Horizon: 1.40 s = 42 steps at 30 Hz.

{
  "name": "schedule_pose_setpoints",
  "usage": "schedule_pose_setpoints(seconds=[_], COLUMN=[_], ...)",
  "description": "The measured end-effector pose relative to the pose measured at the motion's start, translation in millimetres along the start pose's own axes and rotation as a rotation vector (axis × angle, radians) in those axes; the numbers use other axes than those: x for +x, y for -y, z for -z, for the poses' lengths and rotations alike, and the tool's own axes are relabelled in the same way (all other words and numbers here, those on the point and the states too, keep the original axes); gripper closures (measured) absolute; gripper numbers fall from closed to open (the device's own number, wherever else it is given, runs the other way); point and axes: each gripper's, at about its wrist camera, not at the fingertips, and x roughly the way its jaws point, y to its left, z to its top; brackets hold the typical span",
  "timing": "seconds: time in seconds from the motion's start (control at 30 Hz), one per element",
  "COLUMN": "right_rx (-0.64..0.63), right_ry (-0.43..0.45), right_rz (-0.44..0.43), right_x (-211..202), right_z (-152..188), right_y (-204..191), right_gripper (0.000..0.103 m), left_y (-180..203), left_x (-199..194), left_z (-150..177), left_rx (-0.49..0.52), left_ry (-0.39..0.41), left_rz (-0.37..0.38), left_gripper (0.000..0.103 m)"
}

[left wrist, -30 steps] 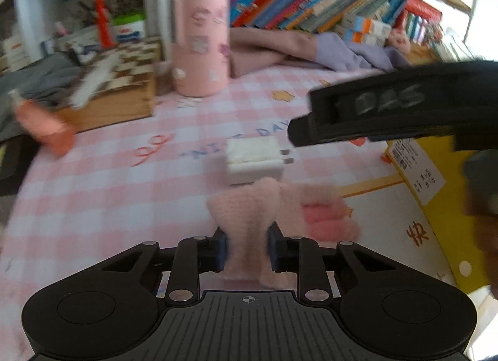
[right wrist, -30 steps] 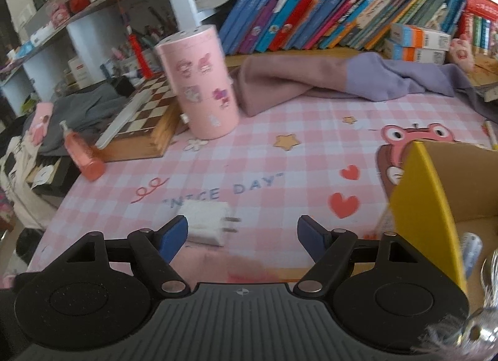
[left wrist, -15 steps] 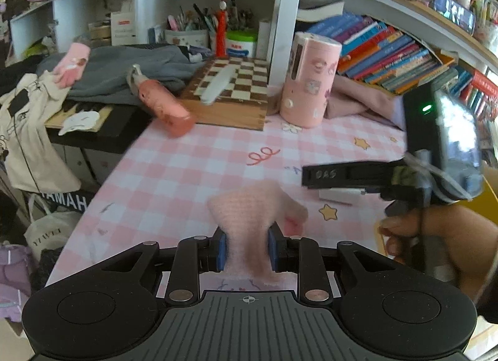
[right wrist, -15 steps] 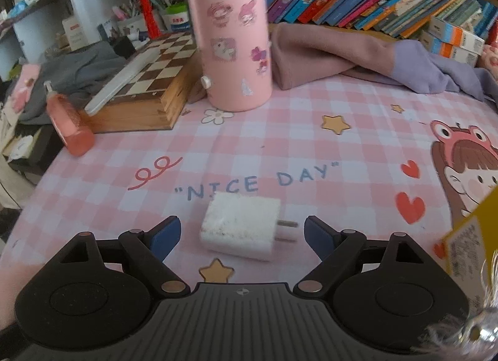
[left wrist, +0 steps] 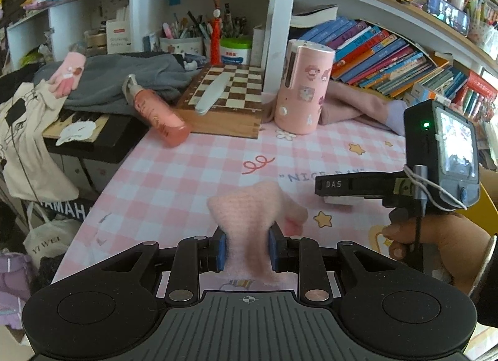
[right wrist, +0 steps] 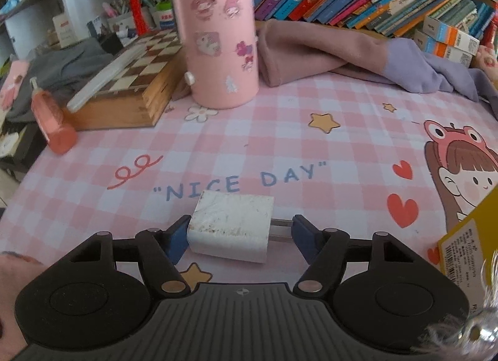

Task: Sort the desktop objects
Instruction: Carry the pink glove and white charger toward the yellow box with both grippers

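My left gripper [left wrist: 247, 250] is shut on a pink knitted glove [left wrist: 249, 214] and holds it above the pink checked mat [left wrist: 193, 174]. My right gripper [right wrist: 238, 232] is open around a white charger plug [right wrist: 232, 225] that lies on the mat [right wrist: 280, 143]; the left fingertip is at the plug's side, the right one at its prongs. In the left wrist view the right gripper [left wrist: 342, 185] reaches in from the right over the plug [left wrist: 337, 200].
A pink cylinder box [right wrist: 218, 34], a wooden chessboard [right wrist: 124, 84] and a pink spray bottle [right wrist: 51, 121] stand at the back left. Folded pink-purple cloth [right wrist: 326, 53] lies before a row of books. A yellow box [right wrist: 467, 252] is at the right edge.
My left gripper has lifted the glove up and back from the mat. My right gripper has moved forward and down so that its open fingers now flank the charger plug.
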Motion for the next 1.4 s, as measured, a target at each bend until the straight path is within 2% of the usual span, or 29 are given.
schedule_pose_setpoints(seconds=[0.27, 0.53, 0.83, 1.2, 1.4], right_rx=[0.002, 0.015, -0.012, -0.017, -0.015], right_ry=[0.080, 0.150, 0.151, 0.159, 0.151], right_rz=[-0.003, -0.032, -0.094, -0.114, -0.089], right_x=[-38, -94, -160, -219, -240], right_z=[0, 11, 41, 83, 107], right_y=[16, 29, 34, 20, 11], right_gripper=[0.037, 0.037, 0.037, 0.037, 0.037], left_y=[10, 17, 20, 4, -4], left_x=[-5, -29, -67, -105, -121], left_z=[-3, 2, 14, 44, 60], left_rx=[0.022, 0.018, 0.038, 0.009, -0.006], left_ry=[0.036, 0.097, 0.137, 0.140, 0.128], left_rz=[0.043, 0.089, 0.161, 0.224, 0.267], left_gripper=[0.078, 0.078, 0.078, 0.078, 0.078])
